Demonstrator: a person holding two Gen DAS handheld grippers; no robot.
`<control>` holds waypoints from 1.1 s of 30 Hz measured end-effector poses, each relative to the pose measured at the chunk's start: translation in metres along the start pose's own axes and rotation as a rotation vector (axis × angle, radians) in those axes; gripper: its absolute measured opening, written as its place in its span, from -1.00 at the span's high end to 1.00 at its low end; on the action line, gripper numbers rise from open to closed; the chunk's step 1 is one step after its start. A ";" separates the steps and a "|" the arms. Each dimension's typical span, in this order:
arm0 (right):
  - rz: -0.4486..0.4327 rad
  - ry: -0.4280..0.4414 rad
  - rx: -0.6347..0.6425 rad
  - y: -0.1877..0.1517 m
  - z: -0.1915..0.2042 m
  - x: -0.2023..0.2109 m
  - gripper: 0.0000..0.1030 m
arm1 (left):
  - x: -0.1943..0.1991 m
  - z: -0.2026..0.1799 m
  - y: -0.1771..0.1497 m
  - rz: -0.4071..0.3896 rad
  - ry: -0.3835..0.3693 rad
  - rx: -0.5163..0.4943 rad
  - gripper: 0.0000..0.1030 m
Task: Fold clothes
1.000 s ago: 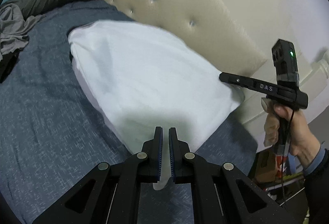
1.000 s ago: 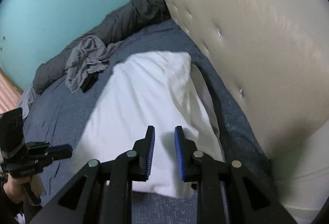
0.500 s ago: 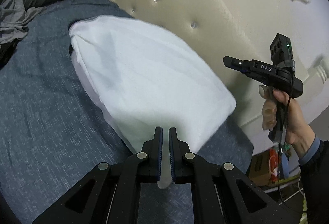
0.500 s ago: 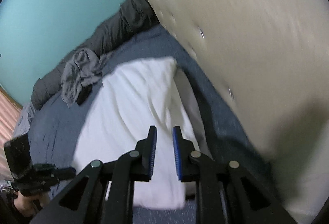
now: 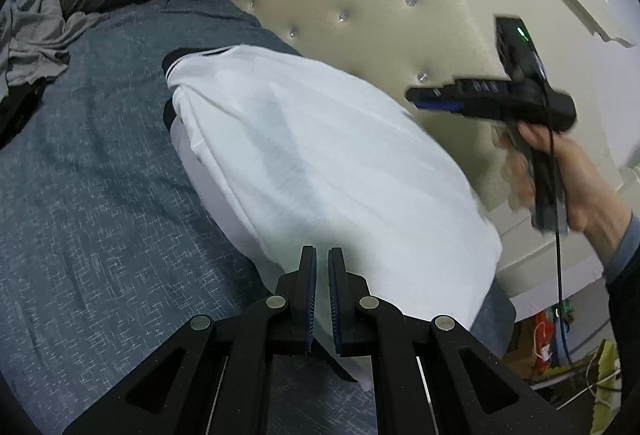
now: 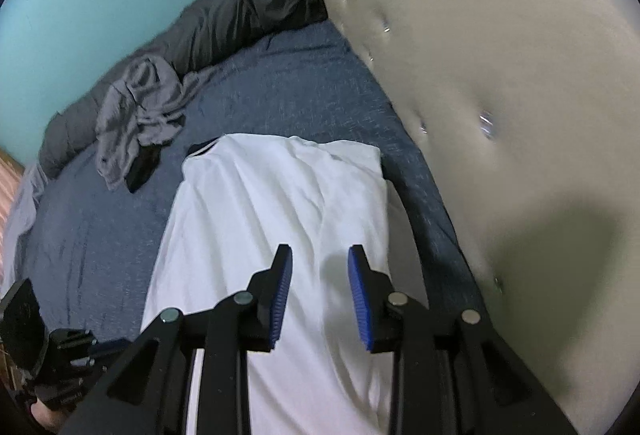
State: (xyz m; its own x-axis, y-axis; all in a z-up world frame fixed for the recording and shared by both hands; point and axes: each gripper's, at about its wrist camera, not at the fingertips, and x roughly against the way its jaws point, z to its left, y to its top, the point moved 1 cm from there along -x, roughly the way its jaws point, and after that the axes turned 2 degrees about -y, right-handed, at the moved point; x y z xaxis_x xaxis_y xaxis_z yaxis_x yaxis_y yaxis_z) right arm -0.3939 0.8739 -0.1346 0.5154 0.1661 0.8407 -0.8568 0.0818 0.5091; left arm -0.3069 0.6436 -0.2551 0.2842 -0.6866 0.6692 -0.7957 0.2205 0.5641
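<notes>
A white shirt with black trim (image 5: 320,171) lies folded over on the blue bed cover (image 5: 88,203); it also shows in the right wrist view (image 6: 272,203). My left gripper (image 5: 322,255) is shut on the shirt's near edge and holds it slightly raised. My right gripper (image 6: 319,255) is open and empty, hovering above the shirt near the headboard. It also shows in the left wrist view (image 5: 420,101), held up to the right of the shirt.
A tufted cream headboard (image 5: 360,7) borders the bed on the right (image 6: 500,115). A crumpled grey garment (image 6: 136,111) and a dark grey duvet roll (image 6: 224,23) lie at the far side. A black item (image 6: 142,169) lies beside the grey garment.
My right gripper let go of the shirt, opened wider and lifted away. The left gripper stayed shut on the shirt's edge as the shirt settled onto the bed.
</notes>
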 end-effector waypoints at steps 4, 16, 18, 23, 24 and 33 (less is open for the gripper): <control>0.028 -0.030 0.034 0.023 0.008 -0.020 0.45 | -0.006 0.008 -0.005 0.008 -0.012 -0.006 0.88; 0.116 -0.109 0.128 0.060 0.025 -0.078 0.45 | -0.014 0.020 -0.012 0.009 -0.036 0.008 0.88; 0.124 -0.109 0.134 0.060 0.026 -0.083 0.80 | -0.015 0.020 -0.013 0.007 -0.037 0.005 0.88; 0.070 -0.182 0.120 0.065 0.019 -0.081 1.00 | -0.015 0.017 -0.013 0.001 -0.042 -0.001 0.88; 0.061 -0.209 0.114 0.066 0.017 -0.080 1.00 | -0.015 0.017 -0.013 0.000 -0.043 -0.001 0.88; -0.005 -0.119 0.097 0.072 0.020 -0.069 0.94 | -0.009 0.019 -0.012 -0.009 -0.042 0.009 0.88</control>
State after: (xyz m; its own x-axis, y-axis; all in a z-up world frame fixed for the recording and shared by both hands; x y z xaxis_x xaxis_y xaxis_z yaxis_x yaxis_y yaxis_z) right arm -0.4909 0.8489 -0.1528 0.5231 0.0475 0.8509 -0.8515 -0.0137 0.5242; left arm -0.3098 0.6339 -0.2775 0.2689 -0.7168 0.6434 -0.7981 0.2082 0.5654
